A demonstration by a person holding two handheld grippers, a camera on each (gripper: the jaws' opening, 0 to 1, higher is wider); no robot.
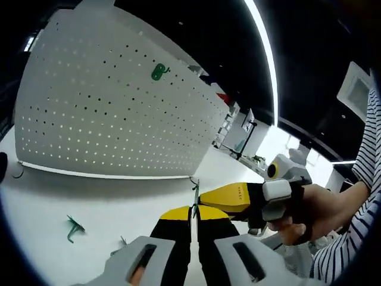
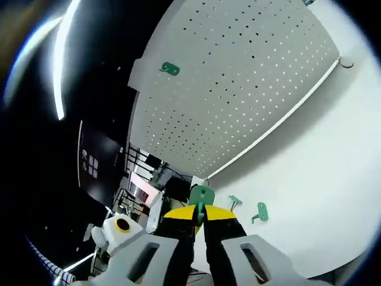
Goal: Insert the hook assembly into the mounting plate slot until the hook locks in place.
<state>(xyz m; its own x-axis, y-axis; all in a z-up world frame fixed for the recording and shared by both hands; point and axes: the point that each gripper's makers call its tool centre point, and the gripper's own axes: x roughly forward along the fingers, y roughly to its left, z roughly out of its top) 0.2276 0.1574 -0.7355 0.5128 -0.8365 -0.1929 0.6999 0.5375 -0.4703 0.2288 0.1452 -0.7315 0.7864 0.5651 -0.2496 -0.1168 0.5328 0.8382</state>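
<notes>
My left gripper (image 1: 193, 210) rises from the bottom with its yellow-tipped jaws shut on a thin green hook piece (image 1: 194, 195), seen edge-on and sticking up past the tips. My right gripper (image 1: 221, 196), held by a hand (image 1: 312, 211), comes in from the right with its yellow tip right against that piece. In the right gripper view, the right gripper (image 2: 199, 213) is shut on a flat green mounting plate (image 2: 201, 195) with a round hole. Behind stands a white pegboard (image 1: 107, 119) with one green hook part (image 1: 158, 72) hung high on it, the same part (image 2: 169, 69) showing from the other side.
Loose green hook pieces lie on the white table: one (image 1: 74, 227) at left, a small one (image 1: 122, 241) near my left jaws, and two more (image 2: 234, 201) (image 2: 260, 211) beside my right jaws. A striped sleeve (image 1: 363, 179) is at the right. Shelving (image 2: 140, 173) stands beyond the pegboard.
</notes>
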